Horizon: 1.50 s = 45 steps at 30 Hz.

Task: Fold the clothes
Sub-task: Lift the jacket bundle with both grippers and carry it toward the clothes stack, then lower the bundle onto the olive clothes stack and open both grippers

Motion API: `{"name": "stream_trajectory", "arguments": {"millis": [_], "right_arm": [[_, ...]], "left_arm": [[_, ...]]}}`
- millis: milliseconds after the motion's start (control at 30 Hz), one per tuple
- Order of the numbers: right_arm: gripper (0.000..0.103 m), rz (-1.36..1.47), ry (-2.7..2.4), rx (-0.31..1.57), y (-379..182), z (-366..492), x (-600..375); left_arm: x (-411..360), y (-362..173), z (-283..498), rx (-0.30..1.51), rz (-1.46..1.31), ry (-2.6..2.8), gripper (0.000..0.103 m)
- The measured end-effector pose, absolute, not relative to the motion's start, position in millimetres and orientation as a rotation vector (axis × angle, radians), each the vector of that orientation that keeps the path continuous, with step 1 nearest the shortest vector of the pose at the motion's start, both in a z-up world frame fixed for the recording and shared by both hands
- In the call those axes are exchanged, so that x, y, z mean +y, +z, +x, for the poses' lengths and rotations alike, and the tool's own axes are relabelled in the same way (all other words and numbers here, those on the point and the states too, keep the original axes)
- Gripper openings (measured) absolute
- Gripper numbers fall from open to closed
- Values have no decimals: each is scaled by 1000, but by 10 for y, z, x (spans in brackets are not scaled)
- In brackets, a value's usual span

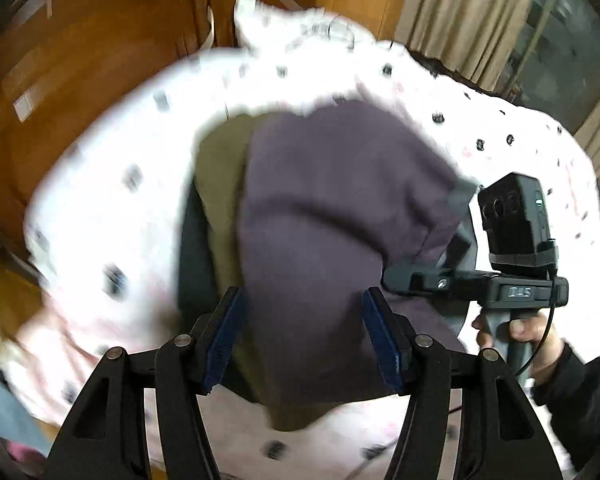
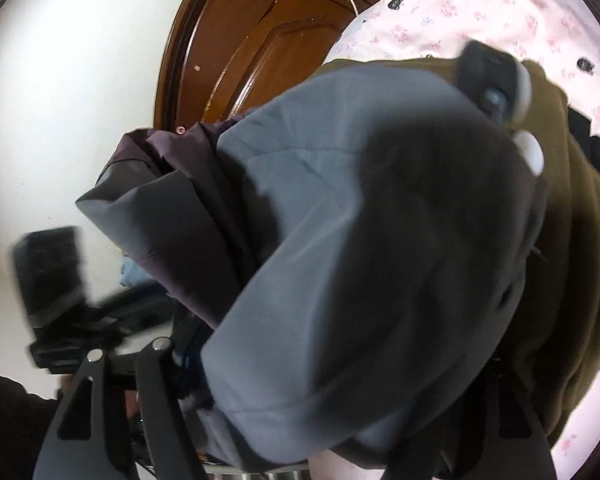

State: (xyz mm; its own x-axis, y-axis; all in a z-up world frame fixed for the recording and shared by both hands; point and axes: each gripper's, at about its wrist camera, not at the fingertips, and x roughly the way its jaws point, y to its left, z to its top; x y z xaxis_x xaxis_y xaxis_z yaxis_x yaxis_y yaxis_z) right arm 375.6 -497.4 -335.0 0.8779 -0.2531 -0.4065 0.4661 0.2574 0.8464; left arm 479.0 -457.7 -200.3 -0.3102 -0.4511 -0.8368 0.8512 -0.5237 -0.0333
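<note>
Step in hand: laying a fold of the purple-grey garment [image 1: 332, 216] on the floral bedsheet [image 1: 112, 184], over an olive garment [image 1: 220, 160]. The left gripper [image 1: 302, 336] stands half open above the cloth, its blue pads apart and gripping nothing. The right gripper [image 1: 444, 264] is buried under the fabric at the garment's right edge; its hold cannot be told. Next move, probably: withdraw and smooth the fold.
</note>
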Motion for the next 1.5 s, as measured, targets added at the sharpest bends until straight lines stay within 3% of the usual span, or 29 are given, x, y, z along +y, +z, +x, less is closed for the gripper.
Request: {"name": "stream_trajectory", "arguments": {"millis": [133,233,333,467,633,767,800,967,1200,1500], "right_arm": [[73,1245,-492,197,-3411,3675,-5041],[76,1230,-531,229,-3407,3624,-5042],[86,1205,-583,275,-3387,3574,-5029],[87,1151,-756,305,-3260,3297,-4866],[88,850,-877,161,-2694,2678,-4294],[81,574,-756,278,-2323,3434,-3793],[74,555,-717,313,-2345,3571,-3882],[69,510,-654,405,-2465,4077,-3624],[69,488,-663,628,-2911,4178,-3733],[75,577,-766,651,-3475,4300,-3827]], "left_arm": [[-4651,-1782,4760,686,939,-2108,56],[-4805,-1986,4514,731,1018,-2186,56],[-5067,-2204,4292,744,1070,-2186,56],[-5225,-2352,4152,746,1117,-2160,55],[-5278,-2420,4070,728,1169,-2128,55],[-5359,-2450,4061,728,1195,-2119,56],[-5373,-2450,4056,730,1201,-2117,56],[-5433,-2421,4059,739,1222,-2123,56],[-5623,-2432,4024,871,1159,-2150,54],[-5933,-2931,3776,915,1227,-1953,51]]}}
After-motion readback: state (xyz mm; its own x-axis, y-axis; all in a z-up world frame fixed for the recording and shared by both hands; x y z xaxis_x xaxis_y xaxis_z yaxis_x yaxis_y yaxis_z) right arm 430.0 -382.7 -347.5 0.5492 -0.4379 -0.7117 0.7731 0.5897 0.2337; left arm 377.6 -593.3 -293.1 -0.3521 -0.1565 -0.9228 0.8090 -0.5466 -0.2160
